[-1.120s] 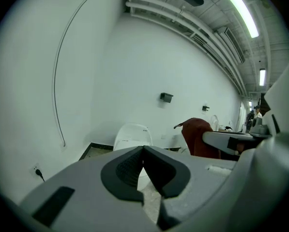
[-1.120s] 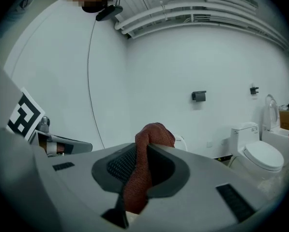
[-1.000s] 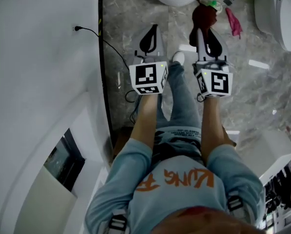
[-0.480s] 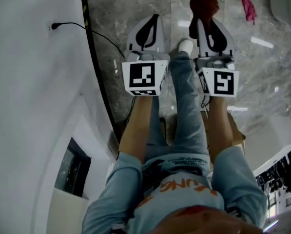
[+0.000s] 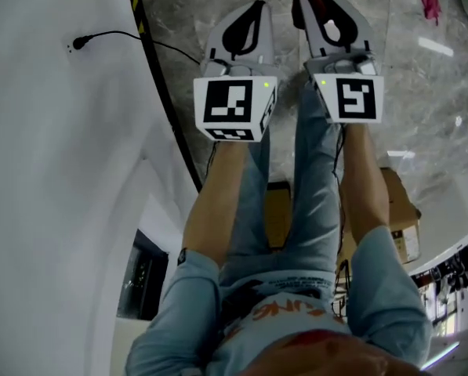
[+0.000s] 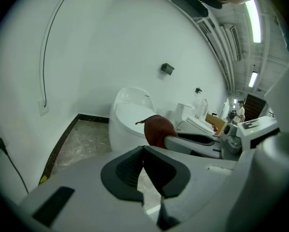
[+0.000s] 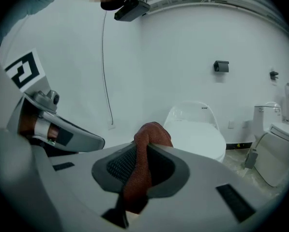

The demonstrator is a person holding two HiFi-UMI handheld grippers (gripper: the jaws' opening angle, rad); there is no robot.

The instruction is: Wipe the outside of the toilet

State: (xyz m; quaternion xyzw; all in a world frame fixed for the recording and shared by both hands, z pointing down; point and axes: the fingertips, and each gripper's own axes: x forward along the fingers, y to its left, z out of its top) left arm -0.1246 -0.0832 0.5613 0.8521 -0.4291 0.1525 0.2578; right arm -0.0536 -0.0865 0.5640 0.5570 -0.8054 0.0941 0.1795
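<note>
- Right gripper (image 7: pixel 140 154): jaws are clamping a rust-red cloth (image 7: pixel 145 141), which is bulging above the tips at frame centre.
- Left gripper (image 6: pixel 143 151): jaws are meeting at the tips and carrying nothing.
- White toilet (image 7: pixel 196 135): is standing against the white wall (image 7: pixel 183 42), centre-right of the right gripper view, beyond the cloth.

The wall (image 5: pixel 61 171) is pressing close along the outer side of the left gripper (image 5: pixel 253 10), a cord (image 5: pixel 116 36) hanging down it; bare floor (image 5: pixel 422 116) is lying open ahead and to the right; the toilet (image 7: pixel 197 134) is standing ahead against the wall, a strip of floor running free past its left flank; a second toilet (image 7: pixel 280 153) is closing off the right; a box (image 5: pixel 398 210) is sitting on the floor under the right forearm.
</note>
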